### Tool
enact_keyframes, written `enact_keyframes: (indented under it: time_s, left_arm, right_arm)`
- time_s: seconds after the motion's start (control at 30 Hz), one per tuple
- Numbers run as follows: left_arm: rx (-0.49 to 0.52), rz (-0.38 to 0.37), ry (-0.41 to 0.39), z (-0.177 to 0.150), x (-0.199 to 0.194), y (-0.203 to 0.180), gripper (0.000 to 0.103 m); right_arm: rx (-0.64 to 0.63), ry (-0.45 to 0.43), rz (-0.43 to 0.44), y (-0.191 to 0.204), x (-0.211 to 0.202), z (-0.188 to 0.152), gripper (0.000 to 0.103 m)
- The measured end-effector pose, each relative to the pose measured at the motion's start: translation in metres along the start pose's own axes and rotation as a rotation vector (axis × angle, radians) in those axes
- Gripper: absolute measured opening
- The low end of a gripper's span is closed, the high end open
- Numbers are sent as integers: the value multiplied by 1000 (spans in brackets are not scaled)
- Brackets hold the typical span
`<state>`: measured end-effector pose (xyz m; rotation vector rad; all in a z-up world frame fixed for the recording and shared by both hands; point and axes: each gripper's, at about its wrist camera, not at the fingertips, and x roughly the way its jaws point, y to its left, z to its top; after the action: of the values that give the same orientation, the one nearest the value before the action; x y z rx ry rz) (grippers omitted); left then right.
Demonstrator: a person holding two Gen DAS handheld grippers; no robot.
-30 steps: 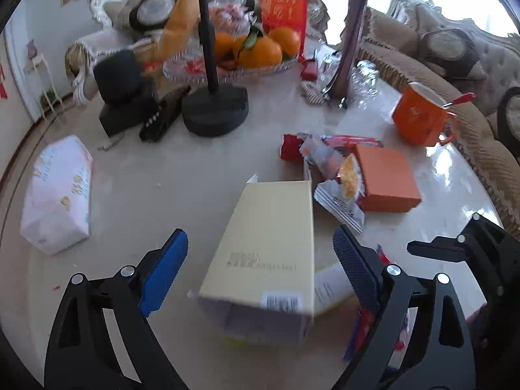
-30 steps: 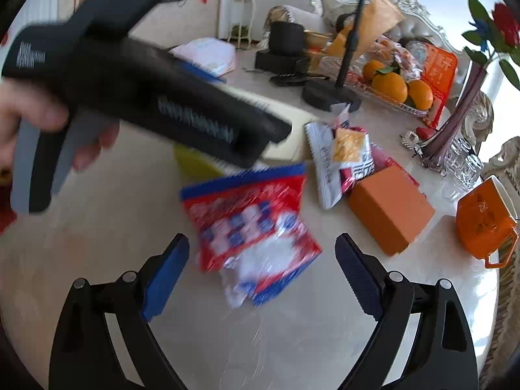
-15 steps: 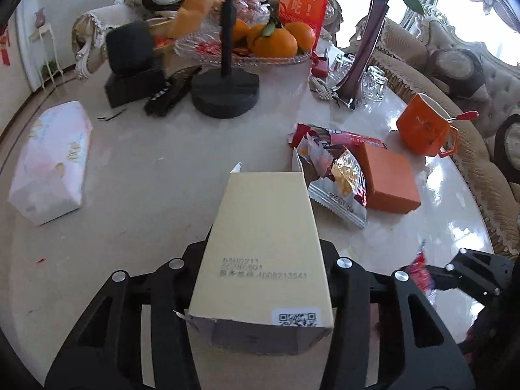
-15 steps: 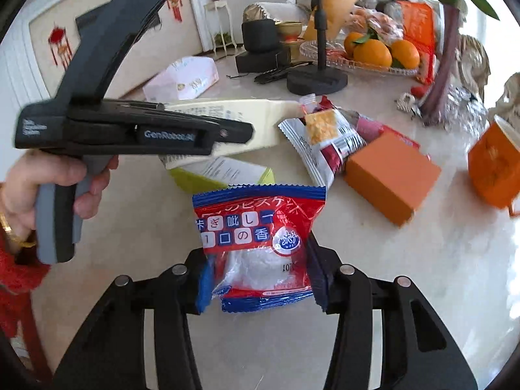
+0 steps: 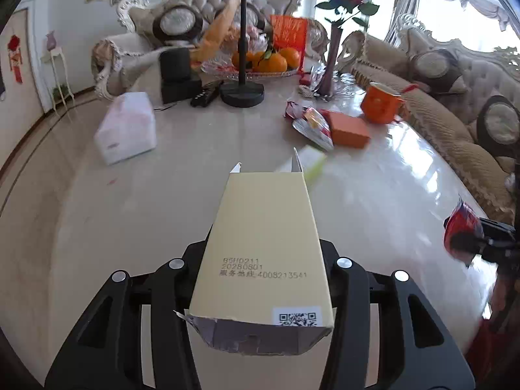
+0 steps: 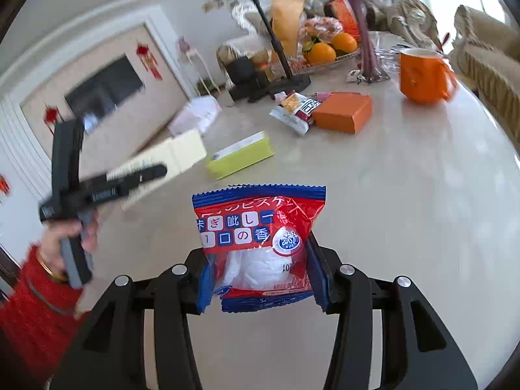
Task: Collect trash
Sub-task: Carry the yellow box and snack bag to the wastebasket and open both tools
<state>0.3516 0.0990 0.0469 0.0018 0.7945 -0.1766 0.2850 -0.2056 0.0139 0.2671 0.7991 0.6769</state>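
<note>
1. Now the pale yellow carton [image 5: 263, 253] is held clear of the worktop [image 5: 130, 201], clamped between the fingers of the left gripper [image 5: 263, 279]; its long axis runs straight forward from the fingers, torn end nearest the camera.
2. The red and blue snack packet [image 6: 260, 240] is likewise pinched across its lower half by the right gripper [image 6: 260, 279], upright, above the worktop.
3. The green box [image 6: 240, 156] is left lying flat on the worktop, ahead of the right gripper; which hand is nearer cannot be told.
4. Further wrappers [image 6: 294, 110] are seen against the orange box [image 6: 343, 115], well beyond both hands.
5. Against the earlier frames: both sets of fingers have just been closing, from wide with carton and packet lying between them to clenched on them; both items are lifted off the surface.
</note>
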Motion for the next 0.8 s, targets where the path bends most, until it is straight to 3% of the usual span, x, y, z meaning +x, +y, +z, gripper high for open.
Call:
enact_keyframes:
  time_s: [0.17, 0.3, 0.43, 0.53, 0.63, 0.73, 0.8]
  left_arm:
    - [-34, -42, -63, -64, -73, -6, 47]
    - [-61, -60, -140, -136, -149, -22, 47]
    - [-8, -66, -129, -208, -195, -55, 47]
    - [37, -114, -13, -256, -188, -83, 47]
    - [59, -166, 151, -296, -150, -108, 47]
    - [73, -186, 273, -317, -102, -123, 47]
    - [90, -174, 329, -323, -70, -130, 47]
  right_arm:
    - [40, -61, 85, 28, -56, -56, 46]
    - [118, -115, 174, 52, -107, -118, 46]
    - [222, -51, 182, 58, -126, -187, 46]
    - [262, 71, 82, 55, -114, -234, 46]
    - [350, 200, 4, 40, -88, -279, 46]
    - [410, 268, -24, 26, -68, -295, 46]
    - [401, 303, -101, 17, -54, -294, 46]
